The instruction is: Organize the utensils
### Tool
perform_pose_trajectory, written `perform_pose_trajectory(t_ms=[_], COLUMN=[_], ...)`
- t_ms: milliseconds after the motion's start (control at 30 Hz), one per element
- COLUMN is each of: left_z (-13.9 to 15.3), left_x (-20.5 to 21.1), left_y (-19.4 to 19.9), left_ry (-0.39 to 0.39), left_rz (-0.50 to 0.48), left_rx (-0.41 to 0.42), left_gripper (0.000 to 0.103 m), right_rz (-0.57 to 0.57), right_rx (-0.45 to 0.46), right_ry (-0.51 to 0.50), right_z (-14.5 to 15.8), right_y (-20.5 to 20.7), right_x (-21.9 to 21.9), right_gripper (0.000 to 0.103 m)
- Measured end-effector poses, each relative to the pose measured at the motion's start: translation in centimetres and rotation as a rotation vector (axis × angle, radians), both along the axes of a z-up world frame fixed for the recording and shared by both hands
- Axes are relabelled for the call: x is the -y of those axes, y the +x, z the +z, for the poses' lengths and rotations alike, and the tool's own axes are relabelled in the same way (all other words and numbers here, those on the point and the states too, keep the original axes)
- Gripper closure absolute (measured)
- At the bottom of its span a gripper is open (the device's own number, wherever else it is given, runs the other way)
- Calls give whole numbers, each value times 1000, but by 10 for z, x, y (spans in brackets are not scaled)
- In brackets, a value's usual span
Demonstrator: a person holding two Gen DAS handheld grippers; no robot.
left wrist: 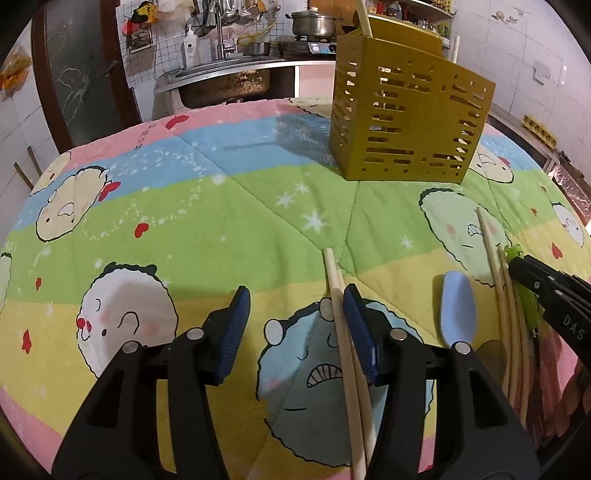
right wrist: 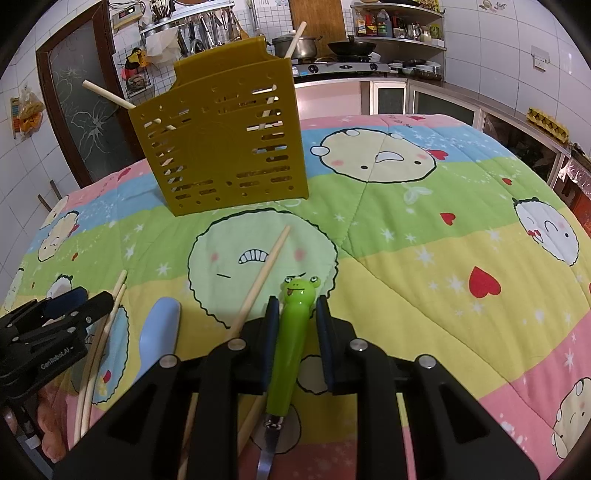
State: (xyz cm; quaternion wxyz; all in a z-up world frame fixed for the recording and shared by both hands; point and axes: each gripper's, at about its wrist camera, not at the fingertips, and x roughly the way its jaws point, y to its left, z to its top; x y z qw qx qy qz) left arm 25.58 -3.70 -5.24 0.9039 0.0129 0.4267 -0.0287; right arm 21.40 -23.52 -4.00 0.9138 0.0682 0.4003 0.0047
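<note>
A gold slotted utensil holder (left wrist: 406,118) (right wrist: 221,140) stands upright on the cartoon quilt (left wrist: 184,221), with chopsticks (right wrist: 107,94) poking out of it. My left gripper (left wrist: 295,295) (right wrist: 94,297) is open; a pair of wooden chopsticks (left wrist: 343,332) lies on the quilt between its jaws, close along the right pad. A light blue spoon (left wrist: 458,306) (right wrist: 160,332) lies just right of it, beside more chopsticks (left wrist: 506,295) (right wrist: 262,273). My right gripper (right wrist: 295,310) (left wrist: 524,269) is shut on a green frog-handled utensil (right wrist: 295,332), whose metal end (right wrist: 269,443) runs back under the gripper.
Behind the quilt's far edge are a steel sink (left wrist: 225,79), a stove with a pot (left wrist: 314,24) and a wok (right wrist: 351,46), and shelves of bottles. A dark door (right wrist: 81,103) stands at the back left. Bare quilt (right wrist: 443,258) stretches to the right.
</note>
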Motion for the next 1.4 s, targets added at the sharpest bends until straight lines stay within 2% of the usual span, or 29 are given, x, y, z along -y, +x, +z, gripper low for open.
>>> perform_pose_trajectory(t_ms=[400,567,833,967,1033,1100,1400], left_z=[-1,-1,-7,-7,-6,-5,-2], left_x=[4,-3,3,6,8,11,21], left_y=[-3,-2,0,5,10,15,29], left_ry=[39,22,38,18,13,-1,3], left_rz=[-3,18,-1,-11,-17,-27,-37], left_rx=[3,-16,-34,-45,-52,-65,-95], left_gripper=[51,51,52,54,57,66,95], right_rz=[-1,0,4,9,10,7,-3], right_rx=[-1,-1,-2,-3,-4,-7,-31], right_ry=[3,4,-1,-14,-22,-33,-48], right_z=[0,0,-1,-1,-1,0,-1], right_y=[0,0,-1,-1,0,1,9], right_x=[0,0,-2,-6,-8,-9,-8], right_gripper=[82,82,82,82,82,82,82])
